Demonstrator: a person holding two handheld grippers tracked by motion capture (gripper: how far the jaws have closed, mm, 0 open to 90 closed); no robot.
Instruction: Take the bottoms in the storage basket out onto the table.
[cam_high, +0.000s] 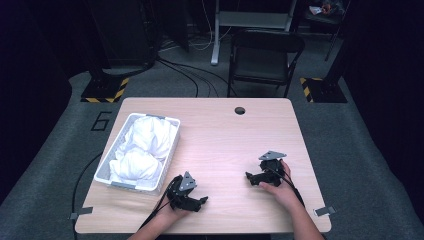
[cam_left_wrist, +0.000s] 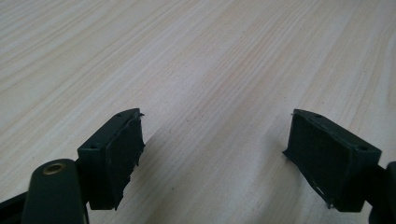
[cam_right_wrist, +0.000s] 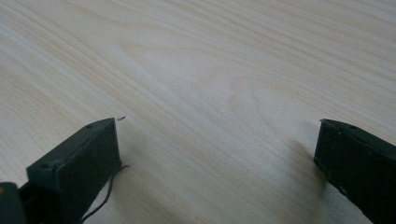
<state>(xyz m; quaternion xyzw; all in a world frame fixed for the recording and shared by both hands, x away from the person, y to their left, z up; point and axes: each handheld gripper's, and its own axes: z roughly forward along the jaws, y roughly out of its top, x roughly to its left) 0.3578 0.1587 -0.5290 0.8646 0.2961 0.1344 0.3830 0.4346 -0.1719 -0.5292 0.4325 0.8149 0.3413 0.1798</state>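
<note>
Both your grippers rest low on the bench (cam_high: 225, 135), jaws spread wide with nothing between them: the left gripper (cam_high: 202, 201) near the front edge, the right gripper (cam_high: 248, 176) well apart from it toward your right. In both gripper views only bare wood grain lies between the pads. The white cloth (cam_high: 145, 147) sits bunched in the white basket (cam_high: 170, 150) at the bench's left side, just beside your left gripper. Expect it to be light, soft and limp; it will likely sag and trail when lifted, and may snag on the basket's slotted wall. Pinch a raised fold near the top of the heap, not a flat patch, and bite deep so the fabric does not slip out.
</note>
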